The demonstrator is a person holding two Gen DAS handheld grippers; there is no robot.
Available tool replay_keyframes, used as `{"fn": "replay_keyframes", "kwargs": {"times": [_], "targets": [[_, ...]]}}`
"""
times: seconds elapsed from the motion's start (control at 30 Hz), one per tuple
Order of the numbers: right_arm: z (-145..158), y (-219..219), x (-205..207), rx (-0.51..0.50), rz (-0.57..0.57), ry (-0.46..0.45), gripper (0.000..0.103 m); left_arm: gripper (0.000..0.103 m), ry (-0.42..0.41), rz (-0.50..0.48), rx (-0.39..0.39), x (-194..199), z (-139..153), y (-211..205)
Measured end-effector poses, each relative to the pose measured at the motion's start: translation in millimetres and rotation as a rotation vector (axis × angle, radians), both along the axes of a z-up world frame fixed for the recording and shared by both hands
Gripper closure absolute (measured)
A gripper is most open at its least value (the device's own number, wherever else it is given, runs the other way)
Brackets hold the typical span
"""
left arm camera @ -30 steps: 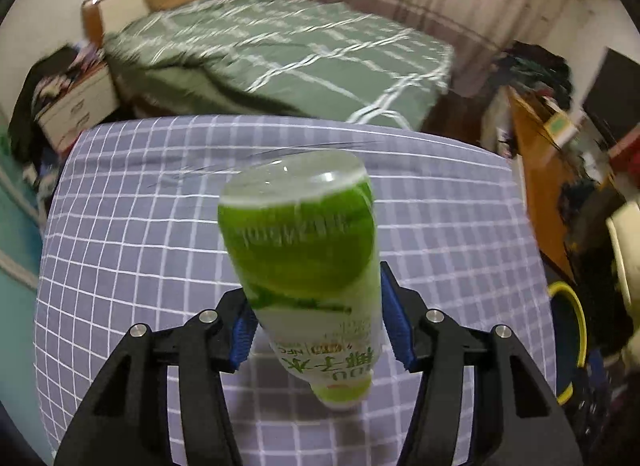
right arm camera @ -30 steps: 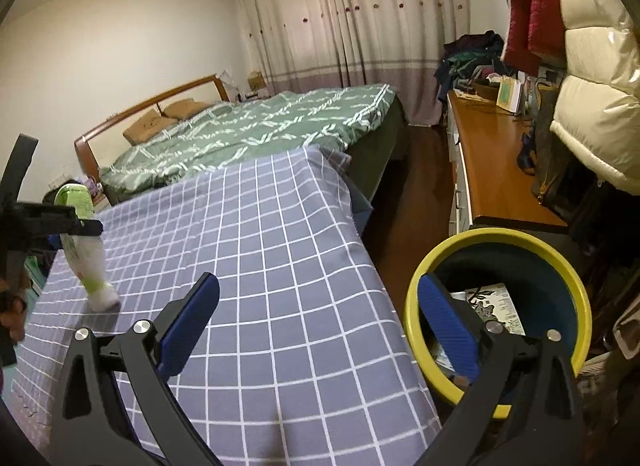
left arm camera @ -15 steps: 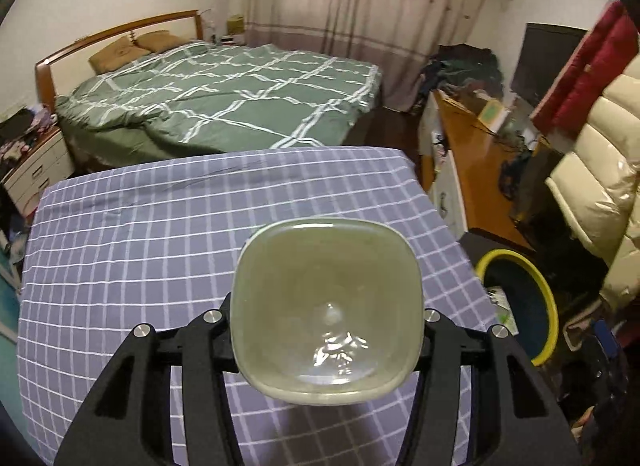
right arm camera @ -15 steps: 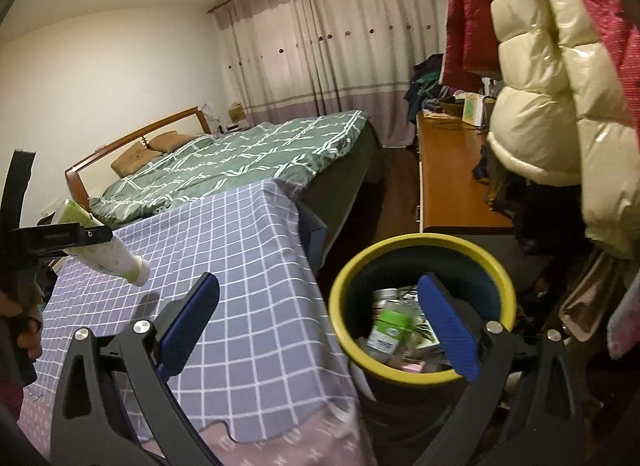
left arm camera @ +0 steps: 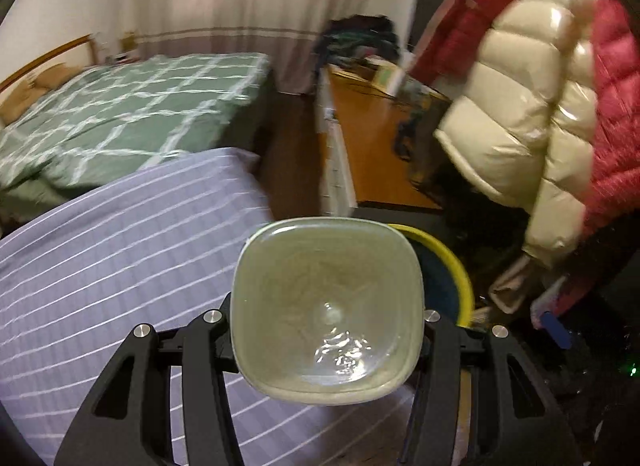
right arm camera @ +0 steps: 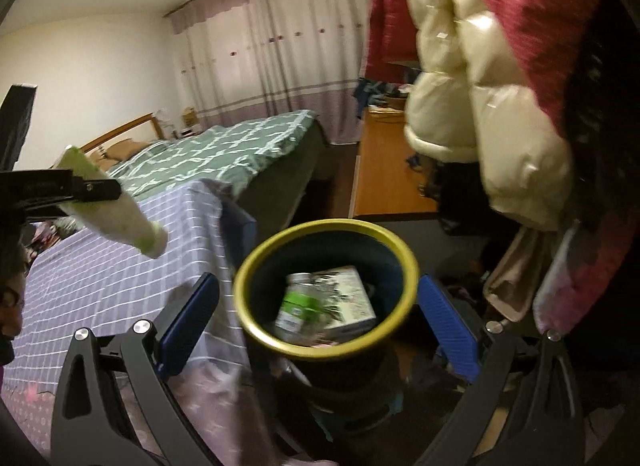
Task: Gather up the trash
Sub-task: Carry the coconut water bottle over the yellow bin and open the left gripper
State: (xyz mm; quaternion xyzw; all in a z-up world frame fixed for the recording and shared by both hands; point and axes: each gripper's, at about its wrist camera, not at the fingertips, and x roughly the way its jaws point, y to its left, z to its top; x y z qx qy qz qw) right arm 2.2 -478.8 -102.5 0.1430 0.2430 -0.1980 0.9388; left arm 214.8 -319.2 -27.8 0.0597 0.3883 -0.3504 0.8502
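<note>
Left claw [left arm camera: 326, 330] gripped the bottle [left arm camera: 326, 306] mid-body, jaws half apart. Looked empty: light, slick, crushable. Right claw [right arm camera: 316, 322] gaped, nothing held, over the bin [right arm camera: 248, 266]

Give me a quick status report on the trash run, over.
Left gripper shut on green bottle, cap toward the bin. Right gripper open, empty. Yellow-rimmed bin holds trash already. Nothing between bottle and bin.
</note>
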Motion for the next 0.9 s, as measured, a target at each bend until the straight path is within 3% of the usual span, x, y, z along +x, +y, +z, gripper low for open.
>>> {"fn": "replay_keyframes", "kwargs": {"times": [0.27,0.43,0.47,0.5,0.53,0.63,0.77,0.9], "targets": [[-9.6,-26.6,-21.5,0.017,-0.08,0.008,0.008,0.051,0.049,-0.145,0.013,-3.8,-30.0,-110.0],[-15.0,-38.1,-28.7,0.035,-0.109,0.02,0.008,0.051,0.132,-0.199,0.038,4.4,-60.6,-158.9],[-15.5,-39.2,-28.6,0.036,-0.111,0.022,0.008,0.048,0.147,-0.203,0.046,7.1,-66.6,-164.0],[-15.6,-39.6,-27.2,0.038,-0.112,0.024,0.008,0.028,0.15,-0.193,0.048,9.1,-70.4,-166.9],[-15.9,-39.4,-27.3,0.042,-0.111,0.025,0.008,0.017,0.143,-0.169,0.04,12.0,-71.7,-167.1],[-15.8,-36.9,-27.2,0.037,-0.108,0.028,0.008,0.016,0.132,-0.137,0.01,17.7,-65.7,-156.1],[-13.9,-31.5,-23.3,0.04,-0.088,0.028,0.008,0.014,0.109,-0.09,-0.057,19.8,-43.3,-110.6],[-8.6,-19.0,-19.4,0.03,-0.056,0.021,0.008,0.005,0.011,-0.029,-0.11,4.7,-15.9,-45.0]]}}
